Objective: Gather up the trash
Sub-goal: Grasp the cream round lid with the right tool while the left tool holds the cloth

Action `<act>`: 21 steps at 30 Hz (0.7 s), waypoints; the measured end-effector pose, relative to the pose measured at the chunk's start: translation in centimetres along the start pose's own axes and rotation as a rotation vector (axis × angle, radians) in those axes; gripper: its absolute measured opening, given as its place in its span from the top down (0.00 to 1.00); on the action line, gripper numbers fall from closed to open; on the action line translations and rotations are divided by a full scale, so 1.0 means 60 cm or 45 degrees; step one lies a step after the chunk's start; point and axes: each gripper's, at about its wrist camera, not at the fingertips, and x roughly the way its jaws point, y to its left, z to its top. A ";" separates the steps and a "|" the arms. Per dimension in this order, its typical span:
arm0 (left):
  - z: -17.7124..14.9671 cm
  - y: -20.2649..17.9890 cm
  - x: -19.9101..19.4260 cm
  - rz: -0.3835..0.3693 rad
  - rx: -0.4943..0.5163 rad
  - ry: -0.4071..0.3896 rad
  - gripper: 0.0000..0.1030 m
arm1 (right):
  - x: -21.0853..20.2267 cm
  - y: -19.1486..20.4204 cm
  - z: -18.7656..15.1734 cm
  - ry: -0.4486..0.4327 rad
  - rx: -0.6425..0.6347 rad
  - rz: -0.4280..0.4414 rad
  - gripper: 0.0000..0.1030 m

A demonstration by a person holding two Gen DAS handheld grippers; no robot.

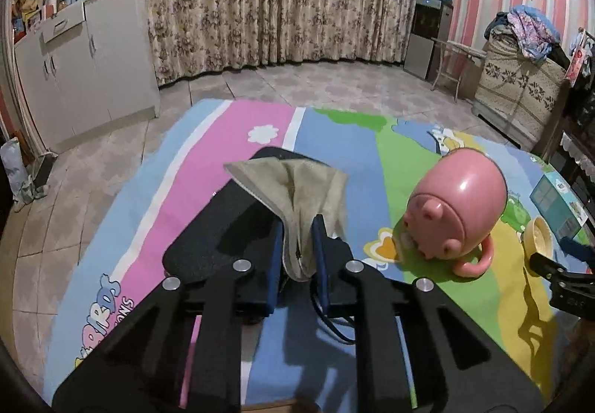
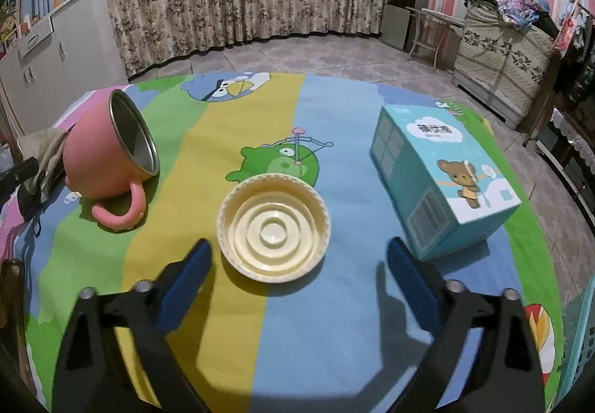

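Observation:
My left gripper (image 1: pixel 297 245) is shut on a crumpled grey-beige cloth (image 1: pixel 293 190), held up above a black flat object (image 1: pixel 230 223) on the table; the cloth also shows in the right wrist view (image 2: pixel 46 152) at the far left. My right gripper (image 2: pixel 297 260) is open and empty, just behind a cream round plastic lid (image 2: pixel 273 227) lying on the colourful tablecloth (image 2: pixel 334 320). A pink pig mug (image 2: pixel 108 156) lies on its side left of the lid; it also shows in the left wrist view (image 1: pixel 457 205).
A light-blue tissue box (image 2: pixel 442 182) with a bear print stands right of the lid. A white cabinet (image 1: pixel 81 67) stands at the left wall. A covered piece of furniture with clothes (image 2: pixel 509 52) stands at the right. Tiled floor surrounds the table.

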 end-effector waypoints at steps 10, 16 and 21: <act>0.003 0.013 -0.001 0.022 -0.040 -0.010 0.86 | -0.012 0.010 -0.007 -0.026 -0.044 0.009 0.42; 0.002 0.012 -0.001 0.033 -0.033 -0.019 0.86 | -0.062 -0.007 -0.021 -0.090 -0.062 -0.020 0.42; 0.001 0.002 -0.020 0.051 -0.005 -0.076 0.87 | -0.119 -0.045 -0.048 -0.127 -0.017 -0.018 0.42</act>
